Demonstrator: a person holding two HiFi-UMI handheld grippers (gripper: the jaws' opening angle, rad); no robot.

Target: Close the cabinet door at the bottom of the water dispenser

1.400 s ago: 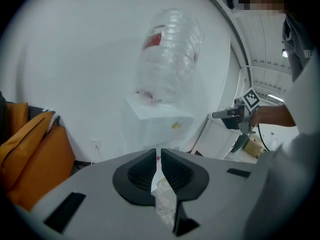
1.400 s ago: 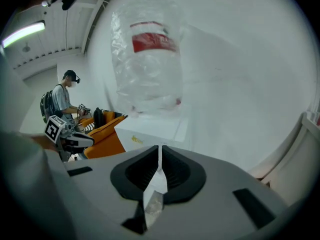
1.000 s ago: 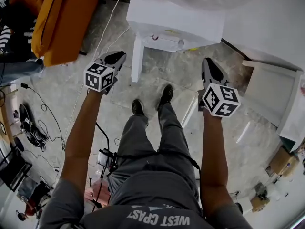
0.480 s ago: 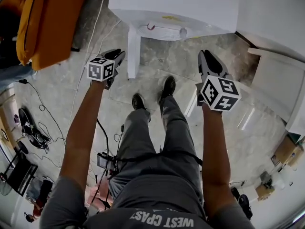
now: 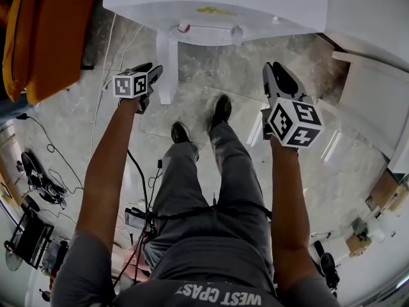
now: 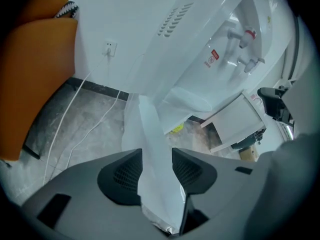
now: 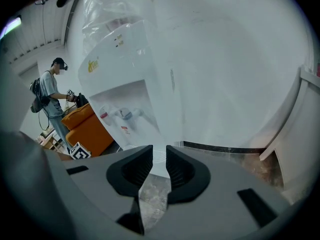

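Approach stage here, by the look of it, with no push on the cabinet door (image 5: pixel 167 69) yet. Stands swung right out from the front left corner of the water dispenser (image 5: pixel 217 5), down low by the floor (image 5: pixel 223 82), with the dispenser itself parked at the floor's edge against the wall. Sticks out roughly square to the dispenser's front, free edge pointing back toward the person's feet, long axis straight up and down, so only the thin top edge on show from the head view.

Got the left gripper (image 6: pixel 157 151) just beside that door, jaws thrown about as wide as possible after just opening up. Looking along them: door's free edge right in the gap, no pad pressing on it, so no grip. Hard to say whether properly between the jaws or a bit beyond. Right gripper (image 7: pixel 159 151) off on the other side, well apart from the door, jaws parted by only a slim gap and holding nothing, aimed at the dispenser's side and the floor.

Next up, probably: get a jaw flat against the door's outer face near the free edge and sweep it round toward the dispenser until flush. No need to pinch anything, just push. Worth keeping the push low and steady so as not to bounce the door back open.
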